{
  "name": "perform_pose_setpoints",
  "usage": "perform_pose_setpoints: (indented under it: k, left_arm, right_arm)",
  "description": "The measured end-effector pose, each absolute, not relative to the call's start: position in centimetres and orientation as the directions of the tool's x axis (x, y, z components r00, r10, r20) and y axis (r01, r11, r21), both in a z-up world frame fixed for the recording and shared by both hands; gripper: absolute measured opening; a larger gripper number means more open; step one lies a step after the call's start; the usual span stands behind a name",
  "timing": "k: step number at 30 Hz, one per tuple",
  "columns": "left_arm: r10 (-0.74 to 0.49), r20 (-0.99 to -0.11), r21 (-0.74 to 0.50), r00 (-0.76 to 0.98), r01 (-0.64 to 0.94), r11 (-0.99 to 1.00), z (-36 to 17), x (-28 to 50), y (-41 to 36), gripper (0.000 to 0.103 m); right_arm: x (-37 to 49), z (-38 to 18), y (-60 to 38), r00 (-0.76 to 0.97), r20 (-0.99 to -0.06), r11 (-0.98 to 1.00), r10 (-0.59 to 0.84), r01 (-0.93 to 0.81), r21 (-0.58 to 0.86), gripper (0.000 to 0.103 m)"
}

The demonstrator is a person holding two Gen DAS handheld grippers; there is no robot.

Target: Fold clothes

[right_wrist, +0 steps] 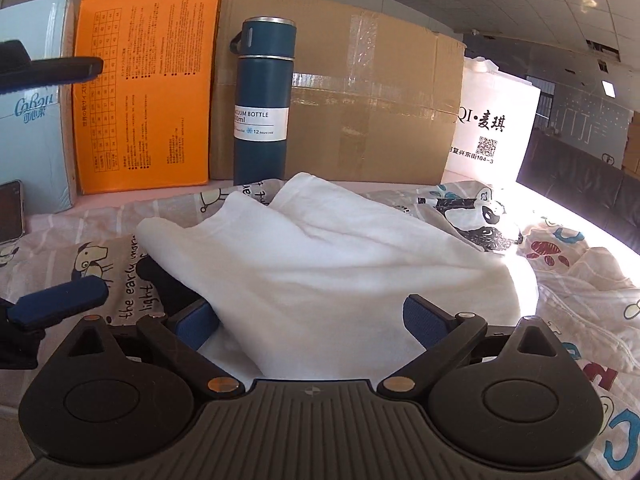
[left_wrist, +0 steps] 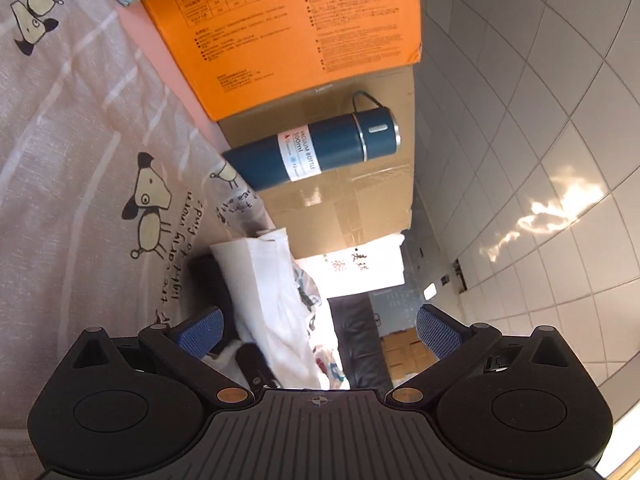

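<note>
A folded white garment (right_wrist: 320, 260) lies on the dog-print sheet (right_wrist: 48, 240), with a dark garment (right_wrist: 160, 280) partly hidden under its left edge. My right gripper (right_wrist: 312, 322) is open, and the near end of the white garment lies between its blue pads (right_wrist: 424, 320). My left gripper (right_wrist: 98, 180) comes in from the left, rolled on its side and open, one finger above the other with nothing between them. In the left wrist view that gripper (left_wrist: 320, 332) is open, with the white garment (left_wrist: 264, 280) ahead of it.
A blue vacuum bottle (right_wrist: 262, 104) stands behind the garment against a cardboard box (right_wrist: 372, 92). An orange box (right_wrist: 144, 88) and a pale blue tissue pack (right_wrist: 32, 128) stand to its left, a white bag (right_wrist: 492, 128) to its right. A phone (right_wrist: 10, 208) lies far left. Panda-print clothes (right_wrist: 476, 220) are heaped right.
</note>
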State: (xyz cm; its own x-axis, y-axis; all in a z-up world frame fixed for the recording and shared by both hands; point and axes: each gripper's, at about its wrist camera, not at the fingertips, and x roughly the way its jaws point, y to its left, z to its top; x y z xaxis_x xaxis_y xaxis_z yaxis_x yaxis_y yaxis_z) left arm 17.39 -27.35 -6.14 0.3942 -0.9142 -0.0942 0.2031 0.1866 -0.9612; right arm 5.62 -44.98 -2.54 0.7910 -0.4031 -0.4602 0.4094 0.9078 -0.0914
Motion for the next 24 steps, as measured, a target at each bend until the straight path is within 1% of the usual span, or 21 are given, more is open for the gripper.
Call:
perform_pose_setpoints:
  k: [2,3,4,5,6,7,9,10,11,14,19,22,24]
  left_arm:
    - [-0.917,-0.092,-0.966,0.389,0.188,0.177,-6.5,17.7,-27.2,0.103]
    - [-0.912,-0.090,-0.964,0.401,0.195,0.181,-6.5,17.7,-26.9,0.103]
    - [-0.907,-0.084,-0.961,0.412,0.207,0.183,-6.5,17.7,-26.5,0.103]
    - [-0.904,-0.075,-0.958,0.420,0.222,0.182,-6.6,17.8,-26.1,0.103]
    - [-0.903,-0.070,-0.955,0.424,0.233,0.184,-6.6,17.8,-25.9,0.103]
    - [-0.902,-0.071,-0.953,0.426,0.237,0.187,-6.6,17.9,-25.8,0.103]
    - [-0.900,-0.078,-0.950,0.428,0.241,0.197,-6.8,18.0,-25.9,0.103]
    - [-0.898,-0.084,-0.946,0.433,0.248,0.209,-6.8,18.0,-26.0,0.103]
    - [-0.893,-0.092,-0.939,0.440,0.259,0.224,-6.8,17.9,-26.2,0.103]
    - [-0.870,-0.117,-0.903,0.479,0.314,0.294,-6.4,17.3,-26.4,0.103]
    - [-0.859,-0.168,-0.851,0.483,0.369,0.374,-6.2,16.7,-27.2,0.102]
    - [-0.851,-0.200,-0.817,0.485,0.397,0.419,-6.1,16.3,-28.0,0.098]
    - [-0.837,-0.230,-0.794,0.497,0.402,0.457,-6.1,16.2,-28.8,0.091]
  right_arm:
    - [6.3,-2.5,-44.8,0.795,-0.460,0.913,-0.395,0.396,-0.101,0.087]
    - [6.8,-2.6,-44.5,0.796,-0.462,0.917,-0.390,0.382,-0.116,0.078]
    - [7.3,-2.7,-44.3,0.796,-0.469,0.921,-0.382,0.372,-0.118,0.067]
    - [7.8,-2.8,-44.1,0.796,-0.476,0.925,-0.373,0.361,-0.120,0.057]
    - [8.3,-2.9,-43.9,0.796,-0.483,0.929,-0.364,0.350,-0.122,0.035]
    - [8.8,-3.0,-43.8,0.796,-0.490,0.932,-0.355,0.340,-0.124,0.016]
    - [8.8,-2.9,-43.9,0.807,-0.483,0.937,-0.338,0.336,-0.095,0.011]
    - [8.1,-2.6,-44.6,0.821,-0.465,0.935,-0.331,0.353,-0.043,0.008]
    - [7.4,-2.3,-45.3,0.833,-0.447,0.930,-0.326,0.369,0.009,0.007]
    - [5.3,-1.7,-47.2,0.847,-0.397,0.894,-0.353,0.431,0.124,0.006]
    - [2.0,-0.7,-49.8,0.853,-0.322,0.806,-0.411,0.505,0.309,0.005]
    - [0.2,-0.5,-51.0,0.848,-0.283,0.752,-0.448,0.528,0.395,0.005]
    - [-1.0,-0.5,-51.8,0.842,-0.259,0.713,-0.473,0.538,0.450,0.005]
